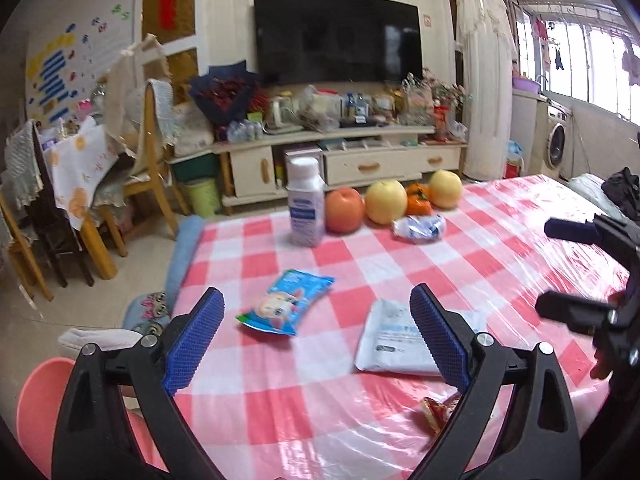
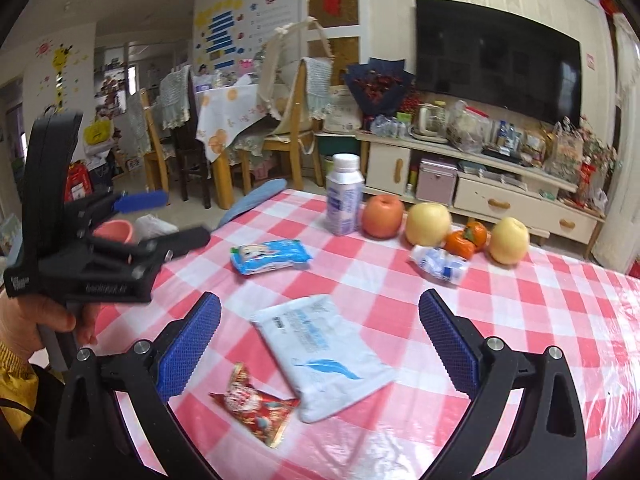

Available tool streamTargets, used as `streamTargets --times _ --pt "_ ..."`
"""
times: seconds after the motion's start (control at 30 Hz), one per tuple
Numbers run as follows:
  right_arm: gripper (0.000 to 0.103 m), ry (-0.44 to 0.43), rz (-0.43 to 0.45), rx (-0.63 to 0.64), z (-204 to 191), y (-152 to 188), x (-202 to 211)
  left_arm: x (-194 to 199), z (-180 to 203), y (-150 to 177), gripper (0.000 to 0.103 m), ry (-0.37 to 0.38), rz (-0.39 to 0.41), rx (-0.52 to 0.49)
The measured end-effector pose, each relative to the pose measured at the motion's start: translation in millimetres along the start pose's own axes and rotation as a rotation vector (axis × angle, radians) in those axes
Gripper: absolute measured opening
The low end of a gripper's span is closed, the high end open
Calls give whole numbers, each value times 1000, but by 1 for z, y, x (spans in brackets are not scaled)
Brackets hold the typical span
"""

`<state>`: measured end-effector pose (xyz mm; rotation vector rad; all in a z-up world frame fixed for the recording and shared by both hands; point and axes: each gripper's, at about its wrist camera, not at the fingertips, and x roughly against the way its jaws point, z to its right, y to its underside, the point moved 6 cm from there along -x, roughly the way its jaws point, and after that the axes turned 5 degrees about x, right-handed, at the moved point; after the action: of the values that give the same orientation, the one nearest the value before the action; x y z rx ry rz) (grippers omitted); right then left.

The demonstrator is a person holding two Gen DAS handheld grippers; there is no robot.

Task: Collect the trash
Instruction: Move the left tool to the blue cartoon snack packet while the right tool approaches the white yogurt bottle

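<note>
Both the left gripper (image 1: 316, 336) and right gripper (image 2: 320, 340) gape wide, empty. The right view alone shows the whole crinkled red foil wrapper (image 2: 256, 404); the left view's finger half-hides it beside the white plastic wipes pack (image 1: 394, 340).

Four pieces of trash lie on the checked tablecloth, none held. A blue snack packet (image 1: 285, 307) with a cartoon face lies flat toward the left edge. A white pouch (image 2: 325, 356) with a blue feather print lies flat, corners askew to the checks. A crumpled red wrapper (image 2: 256, 404) lies just beside its near corner. A crushed blue-and-white wrapper (image 2: 439, 262) lies by the fruit.
</note>
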<state>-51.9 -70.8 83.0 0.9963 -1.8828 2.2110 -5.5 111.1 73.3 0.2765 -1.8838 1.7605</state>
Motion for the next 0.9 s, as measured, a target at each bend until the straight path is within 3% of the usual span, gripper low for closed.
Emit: streamTargets --times 0.27,0.5,0.63,0.83,0.9 --pt "98 27 -44 -58 45 8 5 -27 30 28 95 136 -195 1" --pt "98 73 -43 -107 84 10 10 -39 62 52 95 228 -294 -36" --pt "98 94 -51 -141 105 12 7 -48 55 49 95 177 -295 -43" --pt "98 98 -73 -138 116 12 -10 -82 0 26 94 39 -280 34" --pt "98 109 -81 -125 119 12 -19 -92 -12 22 94 33 -278 59"
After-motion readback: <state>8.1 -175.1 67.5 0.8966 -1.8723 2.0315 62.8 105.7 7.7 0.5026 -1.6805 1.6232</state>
